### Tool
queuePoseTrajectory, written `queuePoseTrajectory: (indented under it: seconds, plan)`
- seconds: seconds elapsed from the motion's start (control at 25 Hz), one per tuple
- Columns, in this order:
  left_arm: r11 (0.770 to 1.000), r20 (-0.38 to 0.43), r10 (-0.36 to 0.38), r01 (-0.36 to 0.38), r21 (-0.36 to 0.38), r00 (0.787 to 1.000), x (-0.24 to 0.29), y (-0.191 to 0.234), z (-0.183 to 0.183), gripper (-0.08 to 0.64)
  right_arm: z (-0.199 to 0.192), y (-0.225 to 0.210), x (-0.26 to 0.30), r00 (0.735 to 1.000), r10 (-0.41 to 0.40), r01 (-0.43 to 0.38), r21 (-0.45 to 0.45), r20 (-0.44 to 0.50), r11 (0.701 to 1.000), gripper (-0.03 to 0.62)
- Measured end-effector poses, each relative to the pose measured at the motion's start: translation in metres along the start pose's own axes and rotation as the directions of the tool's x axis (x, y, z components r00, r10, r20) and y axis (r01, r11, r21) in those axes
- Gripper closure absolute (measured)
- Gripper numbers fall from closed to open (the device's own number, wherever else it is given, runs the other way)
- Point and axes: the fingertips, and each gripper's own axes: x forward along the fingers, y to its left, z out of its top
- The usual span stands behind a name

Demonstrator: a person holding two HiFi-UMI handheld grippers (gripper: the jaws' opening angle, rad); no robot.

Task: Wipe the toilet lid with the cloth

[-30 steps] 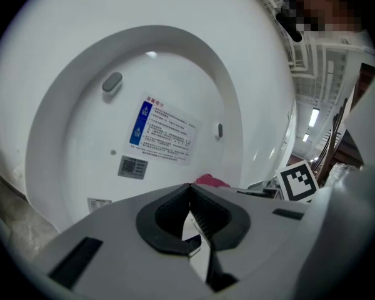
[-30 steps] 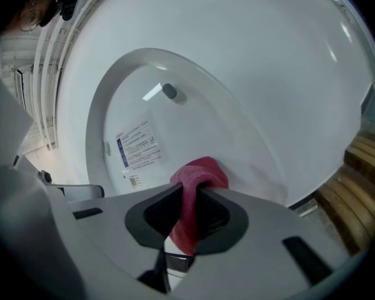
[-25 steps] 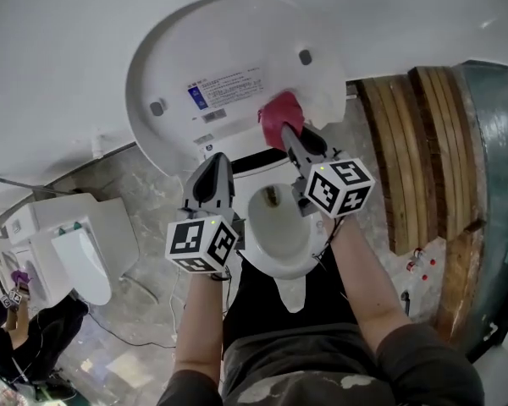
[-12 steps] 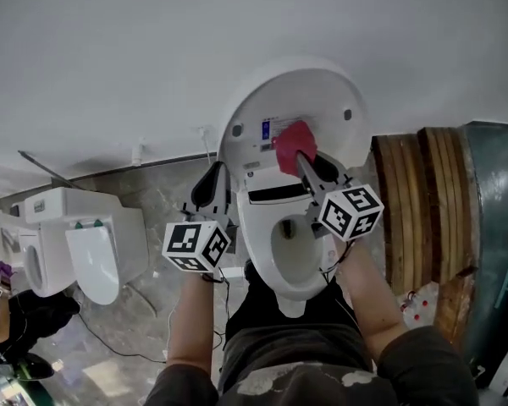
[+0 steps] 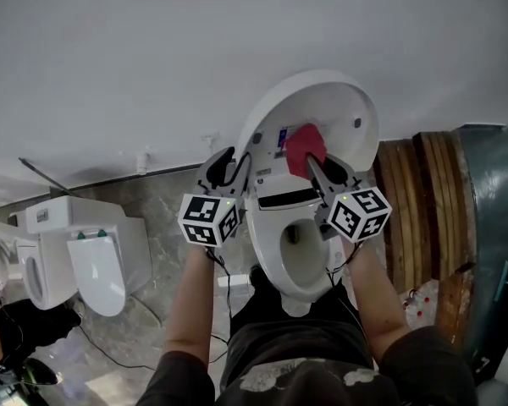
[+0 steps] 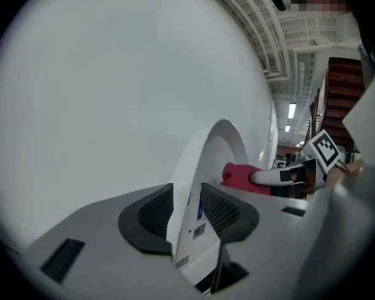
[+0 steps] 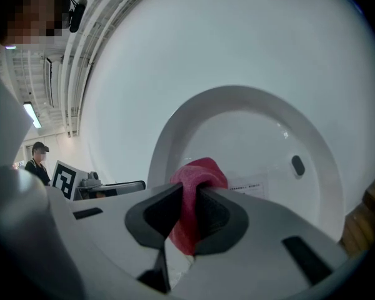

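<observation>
The white toilet lid (image 5: 343,108) stands raised against the wall. My right gripper (image 5: 315,161) is shut on a red cloth (image 5: 303,142), which lies against the lid's inner face beside the printed label. In the right gripper view the cloth (image 7: 197,174) bulges out above the jaws of the right gripper (image 7: 189,208) in front of the lid (image 7: 262,130). My left gripper (image 5: 229,163) is at the lid's left edge. In the left gripper view its jaws (image 6: 187,205) are opening, with the lid's rim (image 6: 219,145) between them; the cloth (image 6: 237,175) shows beyond.
The open toilet bowl (image 5: 300,256) is below the lid, between my arms. A second white toilet (image 5: 93,260) stands at the left. Curved wooden panels (image 5: 415,193) rise at the right. The plain white wall (image 5: 152,57) fills the space behind the lid.
Both grippers have risen along the raised lid, the right one carrying the cloth up its inner face. The left gripper has moved in to the lid's left edge, its jaws now apart.
</observation>
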Motion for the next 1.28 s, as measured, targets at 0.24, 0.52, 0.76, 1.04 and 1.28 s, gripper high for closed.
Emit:
queuePoseTrajectory:
  seconds: [0.24,0.52,0.76,1.04,1.28]
  plan:
    - [0.993,-0.054,-0.119,0.12,0.016,0.991,0.02,0.006,-0.017,0.317,-0.019,0.011,0.001,0.997,-0.078,0.078,0.025,0.006,0.997,0.543]
    - [0.978,-0.078,-0.199,0.203,0.047,0.977,0.043,0.017,-0.013,0.29,-0.038,0.016,-0.004,0.992,-0.123,0.124,0.054,-0.018,0.991,0.543]
    - [0.97,-0.09,-0.228,0.234,0.069,0.97,0.056,0.012,-0.015,0.29,-0.036,0.008,-0.005,0.99,-0.143,0.143,0.072,-0.009,0.987,0.543]
    - [0.976,-0.075,-0.213,0.216,0.034,0.974,0.059,0.007,-0.012,0.295,-0.04,-0.002,-0.015,0.989,-0.147,0.146,0.086,-0.002,0.985,0.543]
    - [0.983,-0.072,-0.178,0.181,0.025,0.981,0.053,0.003,-0.012,0.319,-0.046,-0.004,-0.028,0.991,-0.132,0.131,0.099,0.003,0.986,0.543]
